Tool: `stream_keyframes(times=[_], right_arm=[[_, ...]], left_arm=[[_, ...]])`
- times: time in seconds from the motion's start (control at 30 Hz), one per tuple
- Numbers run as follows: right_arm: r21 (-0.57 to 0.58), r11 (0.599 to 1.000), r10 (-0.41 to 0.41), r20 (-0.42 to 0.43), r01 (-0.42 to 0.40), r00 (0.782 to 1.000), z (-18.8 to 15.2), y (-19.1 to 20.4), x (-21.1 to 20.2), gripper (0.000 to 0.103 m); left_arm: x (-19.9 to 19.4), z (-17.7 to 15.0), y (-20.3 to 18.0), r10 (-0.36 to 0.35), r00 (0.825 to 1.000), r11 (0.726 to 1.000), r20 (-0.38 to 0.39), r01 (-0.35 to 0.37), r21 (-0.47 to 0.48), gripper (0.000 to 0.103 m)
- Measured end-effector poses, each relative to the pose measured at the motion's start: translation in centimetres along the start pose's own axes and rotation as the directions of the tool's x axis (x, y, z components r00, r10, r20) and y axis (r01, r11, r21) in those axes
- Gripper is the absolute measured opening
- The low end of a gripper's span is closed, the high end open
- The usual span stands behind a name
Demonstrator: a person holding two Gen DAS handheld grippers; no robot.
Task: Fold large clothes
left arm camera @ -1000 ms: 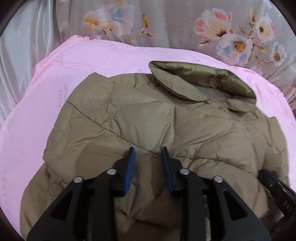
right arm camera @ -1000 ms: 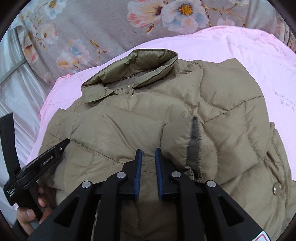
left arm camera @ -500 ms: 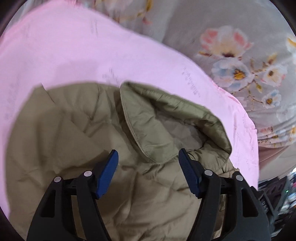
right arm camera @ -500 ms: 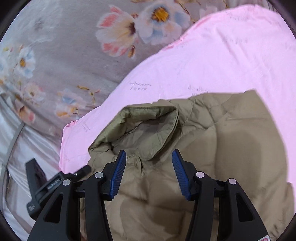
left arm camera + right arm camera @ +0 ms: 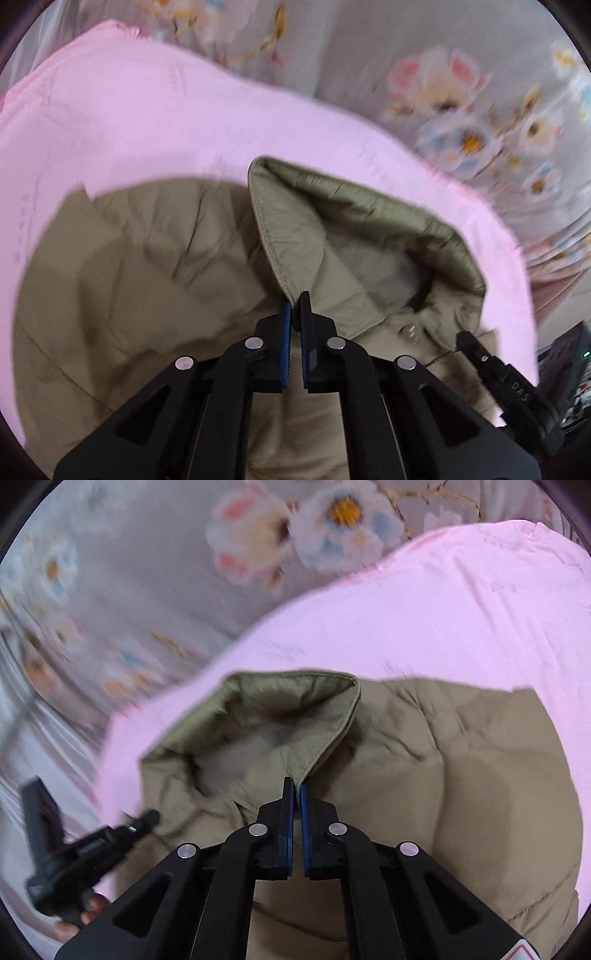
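A tan quilted puffer jacket [image 5: 155,258] lies on a pink sheet [image 5: 122,122], its olive-lined collar [image 5: 295,221] standing open. My left gripper [image 5: 295,306] is shut on the collar's left corner. In the right wrist view the jacket [image 5: 480,775] fills the lower half, and my right gripper [image 5: 296,784] is shut on the other corner of the collar [image 5: 325,731]. Each gripper shows at the edge of the other's view, the right one at lower right [image 5: 509,387], the left one at lower left [image 5: 81,853].
A grey floral bedcover [image 5: 461,110] lies beyond the pink sheet [image 5: 443,609]; it also shows in the right wrist view [image 5: 147,572]. A snap button [image 5: 412,331] sits below the collar. Dark clutter [image 5: 565,373] stands past the bed's right edge.
Both grippers were open and wide over the collar half a second ago; now both have closed on the collar corners. A second ago they were lower, over the jacket body.
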State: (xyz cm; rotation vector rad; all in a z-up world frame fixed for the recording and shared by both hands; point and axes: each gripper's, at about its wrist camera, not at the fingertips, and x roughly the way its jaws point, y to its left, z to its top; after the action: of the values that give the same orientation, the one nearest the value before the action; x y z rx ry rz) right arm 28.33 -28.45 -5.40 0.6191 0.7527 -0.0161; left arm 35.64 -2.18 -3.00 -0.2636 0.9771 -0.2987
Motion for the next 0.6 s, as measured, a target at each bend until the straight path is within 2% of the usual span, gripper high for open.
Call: stream_keyframes(times=[0.03,0.07,0.3,0.5,0.6], right_arm=[[0.003,1.000,-0.020,-0.033,0.021,0.999,-0.5,-0.5,0.9,0.002],[0.011,1.000,-0.016,-0.042,0.017,0.999,-0.8,-0.8,1.4,0.002],[-0.037,0.997,-0.071,-0.035,0.070,0.997,-1.2,-0.4,1.7,0.000],[-0.038,0.997,-0.074,-0.040,0.073,0.996,-1.1,-0.3,2.3,0.000],[-0.001,1.000,-0.018,-0.048,0.018,0.999,-0.9,-1.0,2.2,0.003]], left_arm=[[1.3,-0.8,0.6,0.007,1.000,1.000,-0.020,-0.008,-0.010,0.003],[1.5,-1.2,0.8,0.007,1.000,1.000,-0.010,-0.007,-0.007,0.003],[1.5,-2.2,-0.5,0.098,0.994,0.990,0.054,-0.102,0.093,0.004],[1.6,-2.3,-0.3,0.110,0.992,0.987,0.066,-0.117,0.106,0.005],[1.4,-2.2,0.4,0.057,0.996,0.996,0.068,-0.062,0.068,0.005]])
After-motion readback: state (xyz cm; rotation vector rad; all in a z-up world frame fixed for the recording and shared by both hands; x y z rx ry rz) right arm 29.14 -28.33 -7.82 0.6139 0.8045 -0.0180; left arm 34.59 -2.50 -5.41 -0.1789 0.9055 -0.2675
